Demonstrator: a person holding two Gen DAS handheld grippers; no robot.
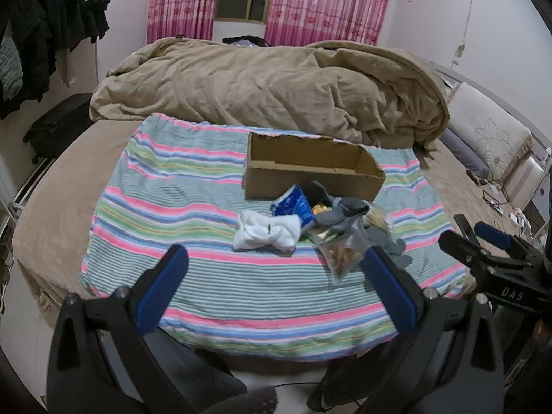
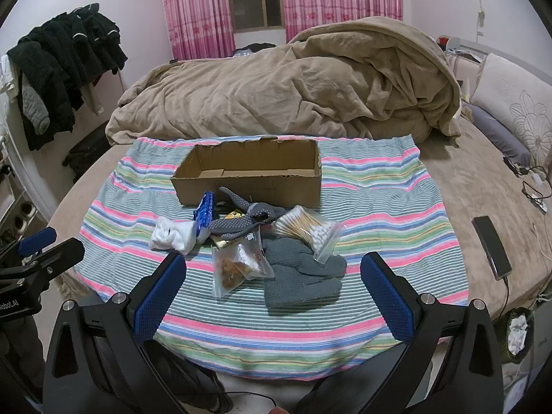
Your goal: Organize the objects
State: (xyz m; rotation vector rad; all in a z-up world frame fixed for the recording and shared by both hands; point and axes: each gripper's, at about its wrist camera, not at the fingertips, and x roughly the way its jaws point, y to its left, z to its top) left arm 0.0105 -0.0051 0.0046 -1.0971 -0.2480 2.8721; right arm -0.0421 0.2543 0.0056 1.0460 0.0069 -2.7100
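Observation:
An empty cardboard box (image 2: 252,172) stands on a striped cloth (image 2: 362,186) on the bed; it also shows in the left wrist view (image 1: 310,169). In front of it lies a pile: white socks (image 2: 172,234), a blue packet (image 2: 204,214), dotted grey socks (image 2: 241,220), a bag of cotton swabs (image 2: 303,229), a clear snack bag (image 2: 238,265) and a grey knit glove (image 2: 300,272). My right gripper (image 2: 272,262) is open, just short of the pile. My left gripper (image 1: 274,258) is open, near the white socks (image 1: 265,231).
A crumpled tan duvet (image 2: 293,93) fills the back of the bed. A phone (image 2: 491,246) with a cable lies at the right on the tan sheet. Pillows (image 2: 517,110) lie at far right. Dark clothes (image 2: 58,69) hang at the left wall.

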